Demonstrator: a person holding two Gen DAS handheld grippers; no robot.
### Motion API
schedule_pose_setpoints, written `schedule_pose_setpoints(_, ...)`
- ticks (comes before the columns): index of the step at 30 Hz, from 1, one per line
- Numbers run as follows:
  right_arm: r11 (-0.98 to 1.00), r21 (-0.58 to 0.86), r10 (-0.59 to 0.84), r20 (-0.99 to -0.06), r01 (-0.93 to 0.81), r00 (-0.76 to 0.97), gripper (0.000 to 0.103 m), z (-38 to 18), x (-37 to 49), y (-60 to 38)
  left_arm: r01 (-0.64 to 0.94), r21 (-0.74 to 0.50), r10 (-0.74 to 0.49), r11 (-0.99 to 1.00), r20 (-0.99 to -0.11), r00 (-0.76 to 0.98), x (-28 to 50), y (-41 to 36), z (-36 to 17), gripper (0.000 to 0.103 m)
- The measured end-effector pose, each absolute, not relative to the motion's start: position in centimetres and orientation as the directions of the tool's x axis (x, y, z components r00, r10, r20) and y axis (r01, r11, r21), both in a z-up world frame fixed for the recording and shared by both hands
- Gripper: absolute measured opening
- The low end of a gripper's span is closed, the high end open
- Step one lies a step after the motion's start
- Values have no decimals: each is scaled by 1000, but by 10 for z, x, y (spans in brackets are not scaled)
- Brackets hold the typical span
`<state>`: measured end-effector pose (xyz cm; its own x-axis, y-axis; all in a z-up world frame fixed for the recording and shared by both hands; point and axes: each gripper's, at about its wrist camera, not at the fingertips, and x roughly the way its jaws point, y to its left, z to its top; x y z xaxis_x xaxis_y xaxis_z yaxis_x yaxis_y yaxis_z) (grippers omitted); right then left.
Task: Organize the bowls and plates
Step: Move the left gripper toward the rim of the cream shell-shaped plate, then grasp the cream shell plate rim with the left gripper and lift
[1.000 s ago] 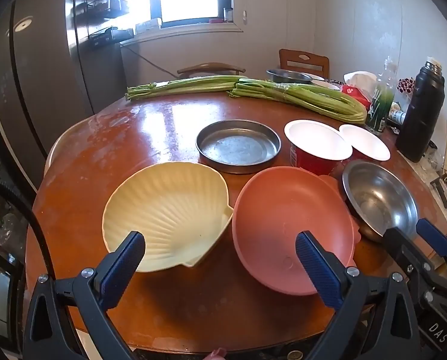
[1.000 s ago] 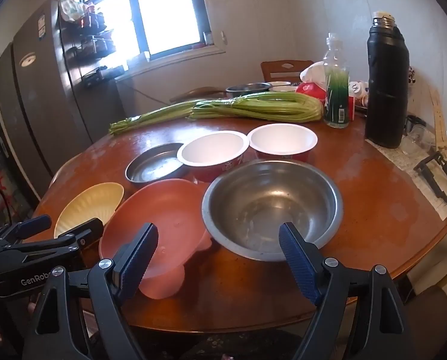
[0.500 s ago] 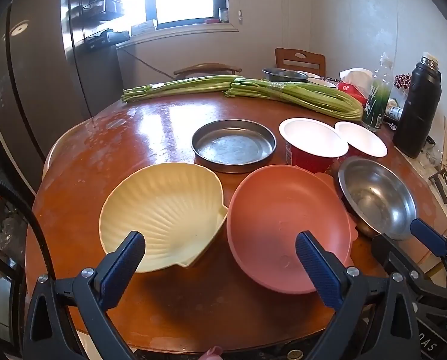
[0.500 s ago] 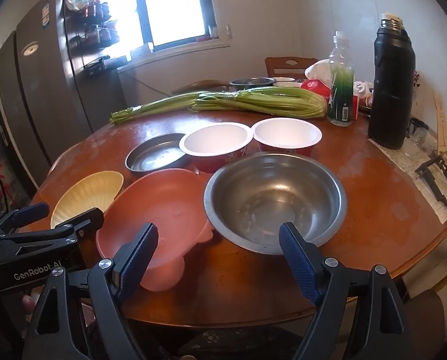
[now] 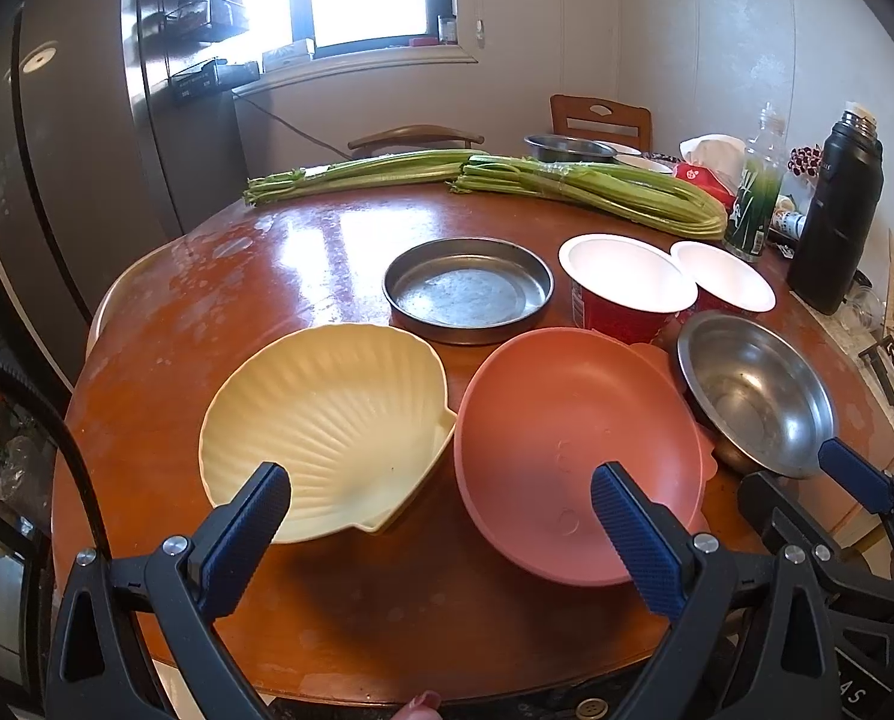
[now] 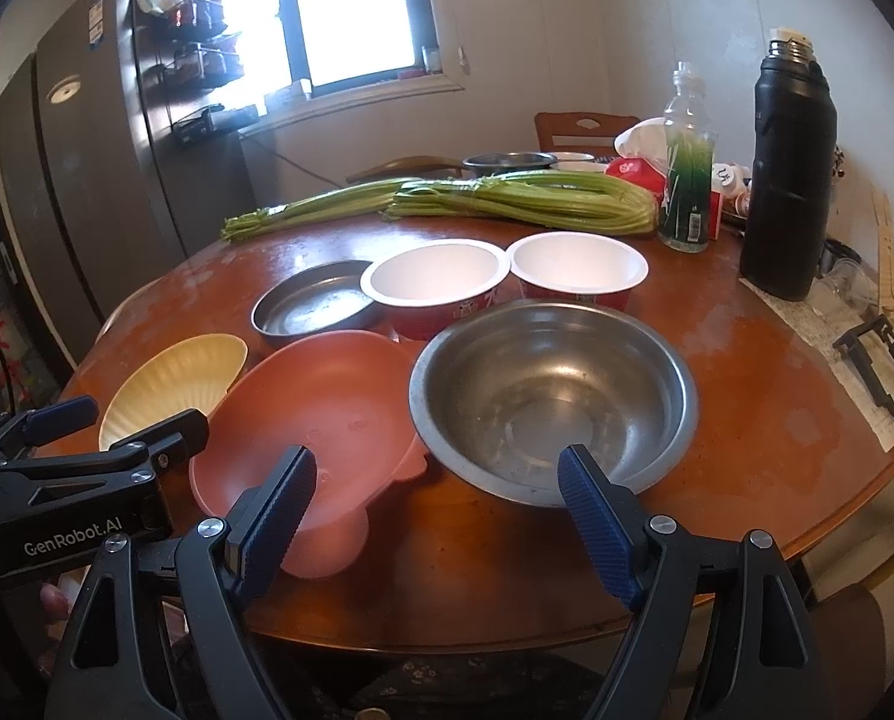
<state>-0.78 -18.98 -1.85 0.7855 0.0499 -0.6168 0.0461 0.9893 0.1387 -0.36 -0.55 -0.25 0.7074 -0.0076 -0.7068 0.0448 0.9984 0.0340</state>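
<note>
**Dishes laid out on the round table, both grippers empty**

Low in the left wrist view, the left gripper (image 5: 441, 519) has its jaws spread wide with nothing between them, hovering over the near edge of the wooden table (image 5: 279, 276). Between its fingers lie the cream shell-shaped plate (image 5: 327, 426), hinge corner pointing right toward the pink plate (image 5: 573, 450) just beside it. The pink plate's long axis runs from upper left to lower right of that frame. Behind them sits the flat metal pan (image 5: 468, 288), with two red-sided white bowls (image 5: 627, 279) to its right. The steel bowl (image 6: 552, 390) fills the centre of the right wrist view, its rim overlapping the pink plate's edge. The right gripper (image 6: 438, 507) is also wide apart and empty, just before that bowl. Celery bundles (image 6: 507, 198) lie lengthwise across the far side, a black flask (image 6: 789, 180) at upper right.
</note>
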Motion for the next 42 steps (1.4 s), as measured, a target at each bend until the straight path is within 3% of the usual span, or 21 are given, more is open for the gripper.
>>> schedule_pose_setpoints(42, 993, 117, 61, -623, 15, 780, 84, -16, -1, -176, 1, 12, 8, 1000, -720, 694, -2, 18, -8, 101)
